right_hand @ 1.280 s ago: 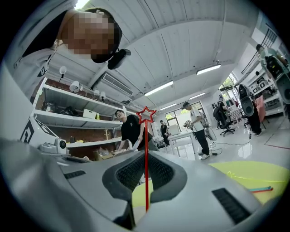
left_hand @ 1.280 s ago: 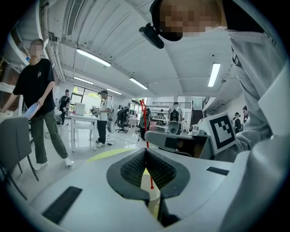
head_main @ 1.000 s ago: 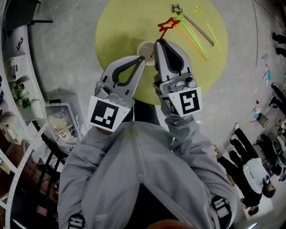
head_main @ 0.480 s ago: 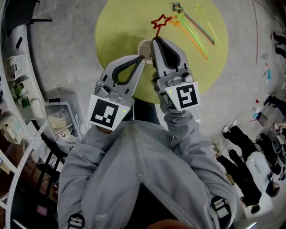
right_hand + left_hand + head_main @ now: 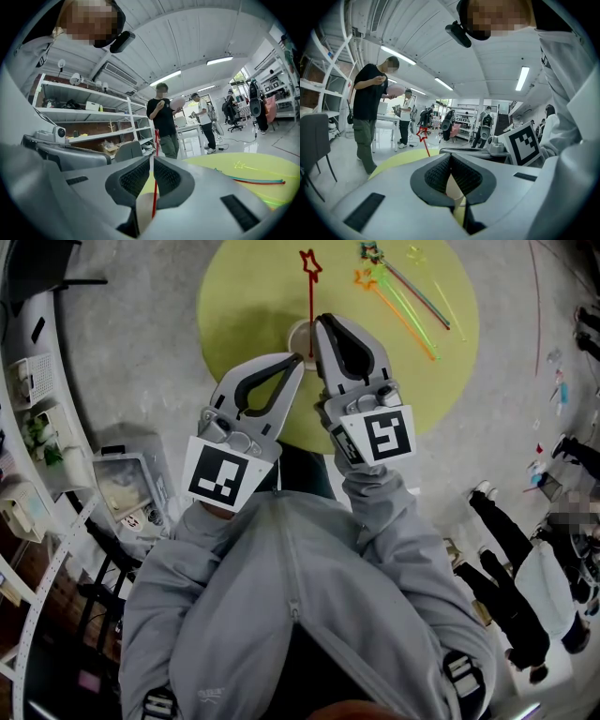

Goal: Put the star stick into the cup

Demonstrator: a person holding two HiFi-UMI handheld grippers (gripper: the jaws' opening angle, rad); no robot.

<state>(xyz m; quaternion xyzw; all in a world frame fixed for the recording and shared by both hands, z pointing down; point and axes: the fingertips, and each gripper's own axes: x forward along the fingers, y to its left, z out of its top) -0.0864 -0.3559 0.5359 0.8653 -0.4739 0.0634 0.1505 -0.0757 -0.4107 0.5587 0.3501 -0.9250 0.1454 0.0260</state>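
1. Head view: the red star stick (image 5: 310,306) stands almost upright at the top centre of the frame. Its star is uppermost and its long axis runs down toward the cream cup (image 5: 302,334) on the round yellow-green worktop (image 5: 244,306). The right claw (image 5: 319,322) meets the shaft low down, right at the cup. The left claw (image 5: 298,360) touches the cup's near edge. More loose sticks (image 5: 403,287) lie well apart at upper right.
2. Left gripper view: the left claw (image 5: 450,157) is closed, with the cup wall (image 5: 452,187) pinched between its pads. It seems to be steadying the cup. The star (image 5: 423,134) shows above and to the left.
3. Right gripper view: the right claw (image 5: 152,158) is clamped nearly together on the thin red shaft (image 5: 154,197). The shaft drops straight below the pads, in front of the cup (image 5: 143,208). Its lower end looks to be at or just inside the mouth, so the coming move is probably a straight descent and release.
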